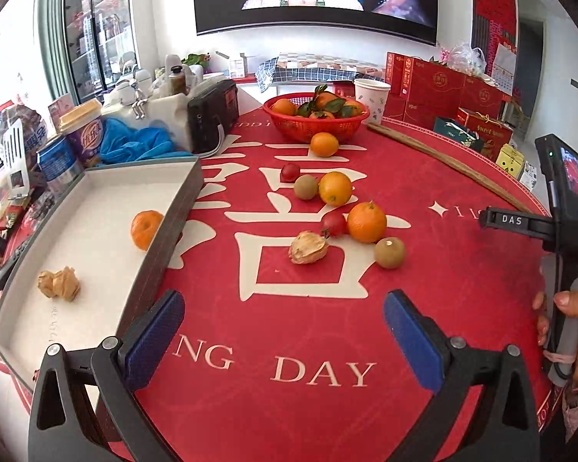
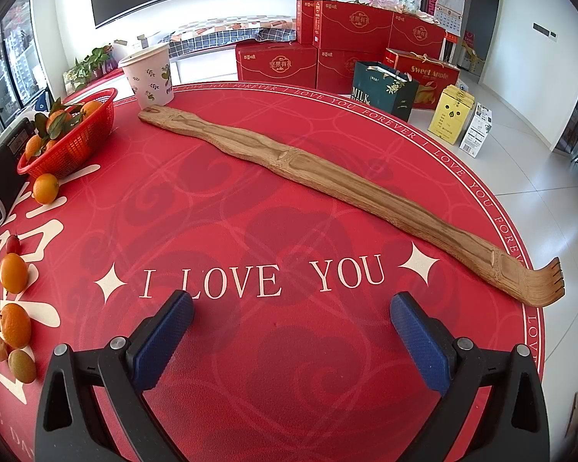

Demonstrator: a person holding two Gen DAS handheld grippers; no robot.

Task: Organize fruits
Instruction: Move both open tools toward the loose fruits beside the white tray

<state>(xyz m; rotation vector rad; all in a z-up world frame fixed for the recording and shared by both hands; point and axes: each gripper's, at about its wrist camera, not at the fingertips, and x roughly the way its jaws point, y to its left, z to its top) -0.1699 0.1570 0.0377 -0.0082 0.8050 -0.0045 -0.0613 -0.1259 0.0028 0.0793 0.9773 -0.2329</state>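
Note:
A grey box with a white floor [image 1: 96, 200] lies at the left; in it are a mandarin [image 1: 145, 229] and a husked physalis [image 1: 59, 283]. Loose on the red mat are oranges [image 1: 366, 221], two red cherry tomatoes [image 1: 333, 224], two kiwis [image 1: 390, 252] and a husked physalis [image 1: 307, 247]. My left gripper [image 1: 285, 340] is open and empty, above the mat in front of them. My right gripper [image 2: 292, 340] is open and empty over bare mat; its body shows in the left wrist view [image 1: 566, 208]. The loose fruit sits at its left [image 2: 14, 325].
A red basket of leafy mandarins [image 1: 315, 115] stands at the back, a paper cup [image 2: 150, 73] beside it. A long wooden back scratcher [image 2: 327, 184] lies across the right side. Cans, a radio and blue cloth crowd the left edge. Red gift boxes stand beyond the table.

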